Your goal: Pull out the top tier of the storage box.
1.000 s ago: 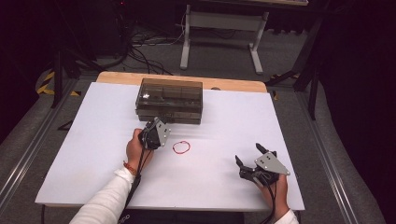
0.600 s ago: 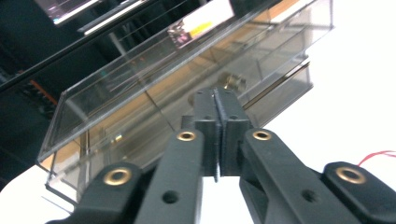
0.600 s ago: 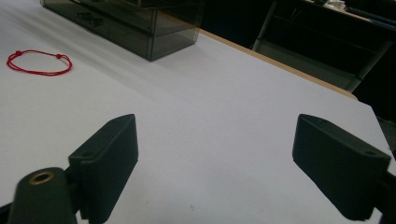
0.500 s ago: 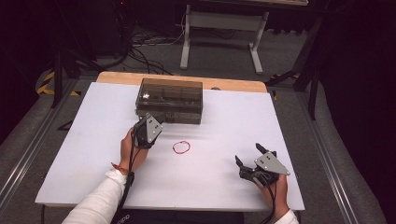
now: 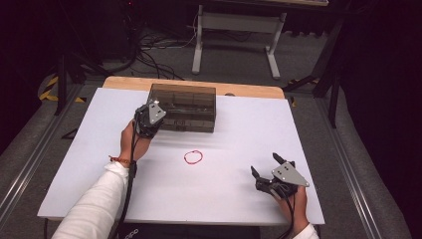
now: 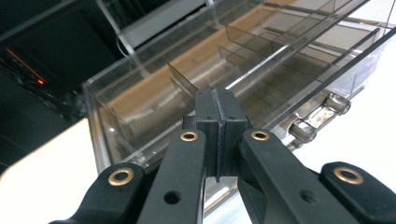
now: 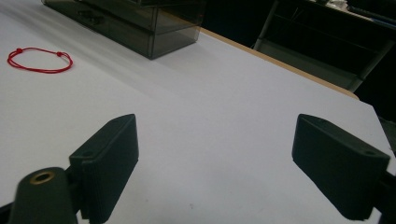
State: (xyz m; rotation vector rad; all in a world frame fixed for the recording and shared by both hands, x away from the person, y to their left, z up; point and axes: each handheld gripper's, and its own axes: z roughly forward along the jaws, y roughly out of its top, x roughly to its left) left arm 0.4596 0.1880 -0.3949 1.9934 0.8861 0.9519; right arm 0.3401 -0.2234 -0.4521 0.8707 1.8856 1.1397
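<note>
A smoky clear drawer box stands at the back middle of the white table. My left gripper is at the box's front left corner. In the left gripper view its jaws are pressed together with nothing between them, tips right at the upper edge of the box, whose inner dividers and clear drawer knobs show. A red string bracelet lies flat mid-table, apart from both grippers. My right gripper rests near the front right, jaws wide apart and empty; the bracelet and box lie far ahead.
A wooden strip runs along the table's back edge behind the box. Beyond it are a dark floor, cables and a metal stand. Bare white surface spreads between the bracelet and the right gripper.
My left gripper has moved away from the bracelet, back and left to the box's front left corner. The bracelet and the right gripper have stayed put.
</note>
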